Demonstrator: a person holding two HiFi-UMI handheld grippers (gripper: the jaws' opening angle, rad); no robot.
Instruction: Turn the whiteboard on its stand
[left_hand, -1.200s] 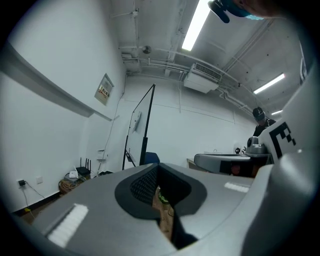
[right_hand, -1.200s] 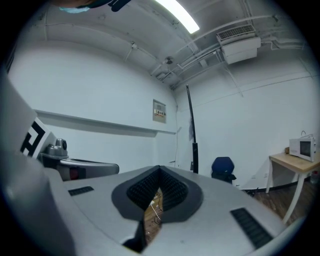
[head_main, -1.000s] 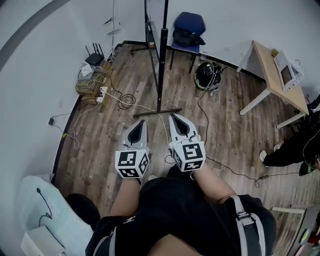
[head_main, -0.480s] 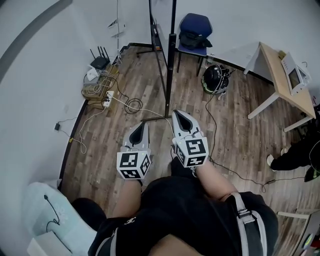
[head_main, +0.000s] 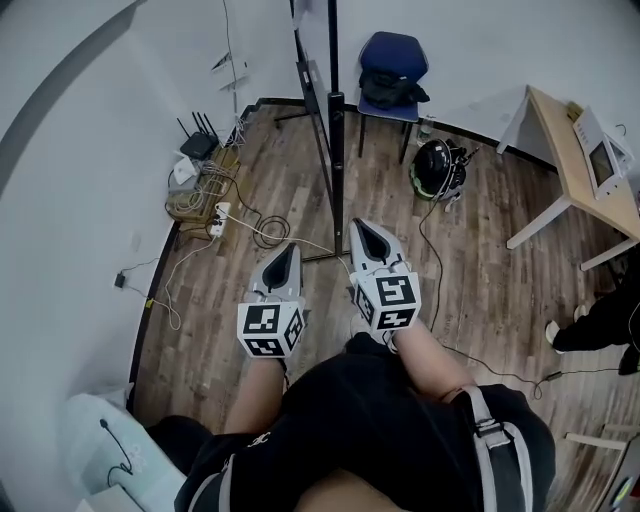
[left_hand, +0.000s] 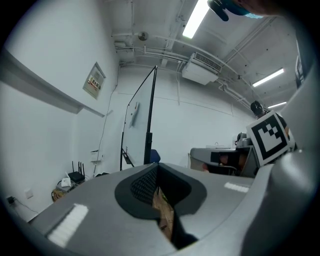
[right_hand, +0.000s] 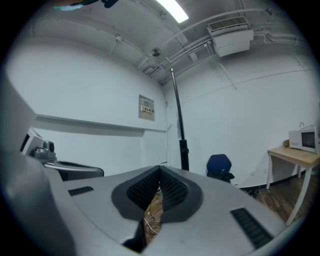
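Left gripper (head_main: 288, 252) and right gripper (head_main: 364, 228), fingers pressed together and empty, point toward the edge-on whiteboard (head_main: 308, 60) on its stand (head_main: 335, 140), apparently positioned for an approach, well apart from it.

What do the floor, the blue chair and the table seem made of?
Floor: wood or wood-look laminate, brown planks with grain, matt.
Chair: probably blue fabric, dull soft look; thin dark legs, likely metal.
Table: pale wood-look top, white legs, perhaps painted metal.
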